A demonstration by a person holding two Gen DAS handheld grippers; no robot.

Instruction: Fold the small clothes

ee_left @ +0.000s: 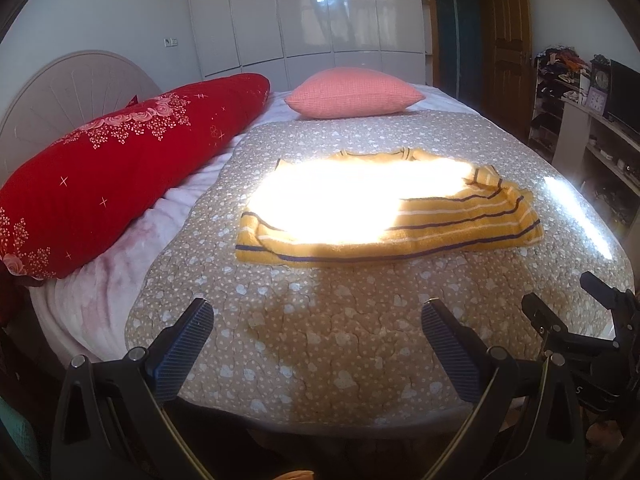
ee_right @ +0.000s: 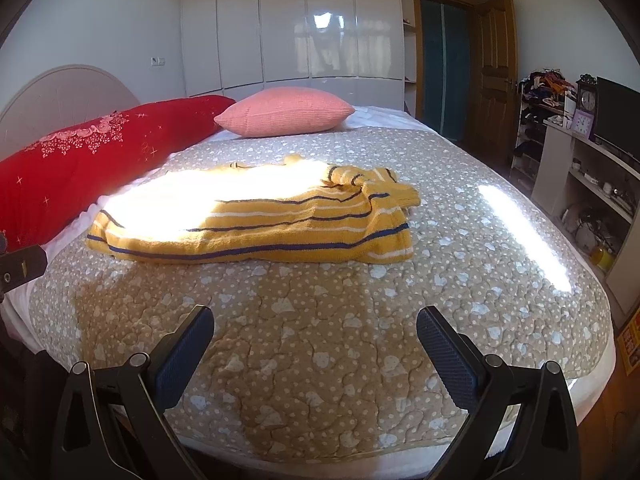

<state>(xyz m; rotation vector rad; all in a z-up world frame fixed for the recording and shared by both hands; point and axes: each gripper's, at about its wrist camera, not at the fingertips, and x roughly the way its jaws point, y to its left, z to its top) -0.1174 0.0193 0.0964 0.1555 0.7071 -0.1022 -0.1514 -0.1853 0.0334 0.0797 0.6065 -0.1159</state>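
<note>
Sweater [ee_right: 256, 224], yellow with dark and white stripes, spread across the quilt [ee_right: 320, 340] at 12 o'clock from both tongs, well apart from them, probably laid out for folding. Far half washed out by sun, so edges there unreadable. Left tongs [ee_left: 318, 316] spread wide, empty, low over the near quilt. Right tongs [ee_right: 316, 324] likewise spread and empty. Pink pillow [ee_right: 286, 112] and red bolster [ee_left: 120, 160] pushed beyond, likely to free working room.
</note>
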